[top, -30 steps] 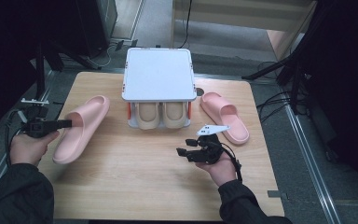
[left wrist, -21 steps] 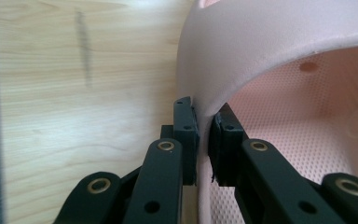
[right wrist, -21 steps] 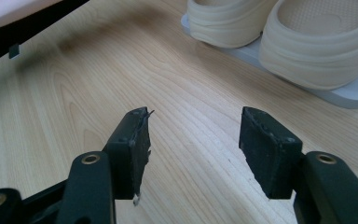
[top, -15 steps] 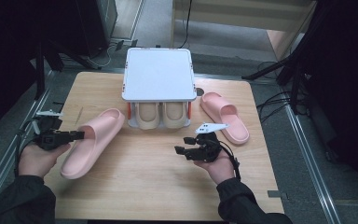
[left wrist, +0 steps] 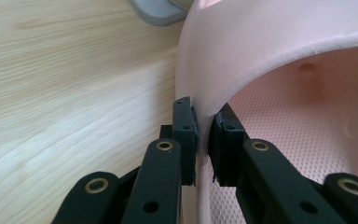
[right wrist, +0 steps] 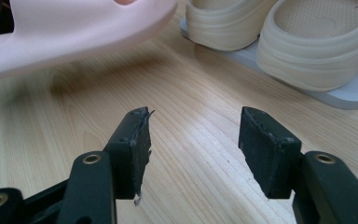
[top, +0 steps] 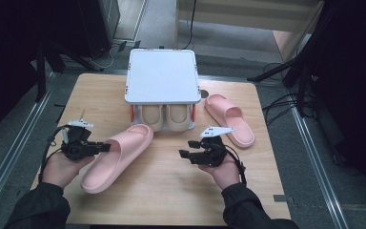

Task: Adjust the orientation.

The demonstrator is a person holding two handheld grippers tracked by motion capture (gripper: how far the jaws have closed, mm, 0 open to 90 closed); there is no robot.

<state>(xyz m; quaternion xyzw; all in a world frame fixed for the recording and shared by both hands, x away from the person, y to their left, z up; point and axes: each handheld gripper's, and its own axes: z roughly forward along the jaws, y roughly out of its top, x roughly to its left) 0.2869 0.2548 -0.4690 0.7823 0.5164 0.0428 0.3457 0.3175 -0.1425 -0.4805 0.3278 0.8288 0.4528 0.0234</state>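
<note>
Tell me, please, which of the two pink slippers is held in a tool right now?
The pink slipper left of centre: the left tool pinches the edge of its strap. The other pink slipper lies untouched on the table beside the rack.

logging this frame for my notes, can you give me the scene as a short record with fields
work in hand: left gripper carries a pink slipper by the edge of its strap
left gripper state: shut on the strap edge
right gripper state: open, nothing between the jaws, over bare table
second pink slipper: flat on the table, right of the rack
rack: white and grey, at the table's far middle
beige slippers: one pair on the rack's lower level
</note>
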